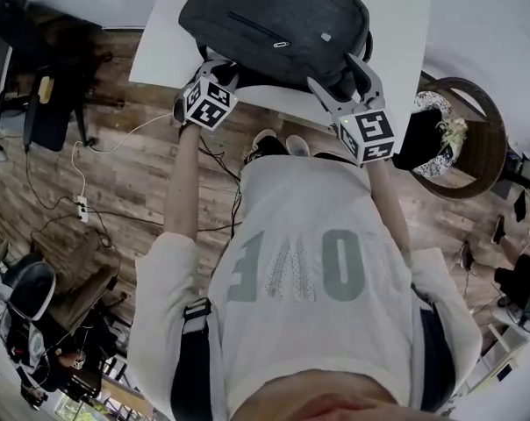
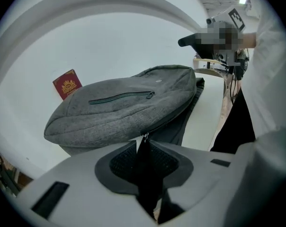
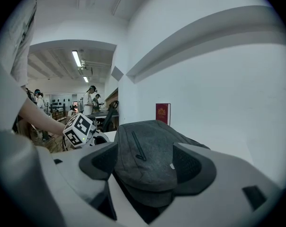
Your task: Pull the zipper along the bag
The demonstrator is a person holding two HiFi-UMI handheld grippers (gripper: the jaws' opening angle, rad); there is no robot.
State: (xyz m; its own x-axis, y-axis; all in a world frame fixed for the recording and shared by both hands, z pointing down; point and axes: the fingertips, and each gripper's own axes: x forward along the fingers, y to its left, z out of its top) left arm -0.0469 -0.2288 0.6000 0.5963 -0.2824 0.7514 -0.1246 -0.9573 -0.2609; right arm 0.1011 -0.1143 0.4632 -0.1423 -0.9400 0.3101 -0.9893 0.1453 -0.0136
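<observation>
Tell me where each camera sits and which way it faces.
Head view: on the person's head, looking steeply down at the bag on the table; shows the shirt, left gripper and right gripper.
Left gripper view: on the left gripper, looking along its jaws across the bag, zipper pull at their tips; shirt at right.
Right gripper view: on the right gripper, looking past jaws straddling the bag's end toward the wall; left arm and gripper at left.
Shared: both gripper views show bag and red booklet.

Your left tool point(image 2: 144, 148) hides most of the zipper pull point(image 2: 144, 137), your right tool point(image 3: 145, 151) the near end of the bag point(image 3: 147, 134); print on the red booklet point(image 3: 162, 113) is unreadably small.
</observation>
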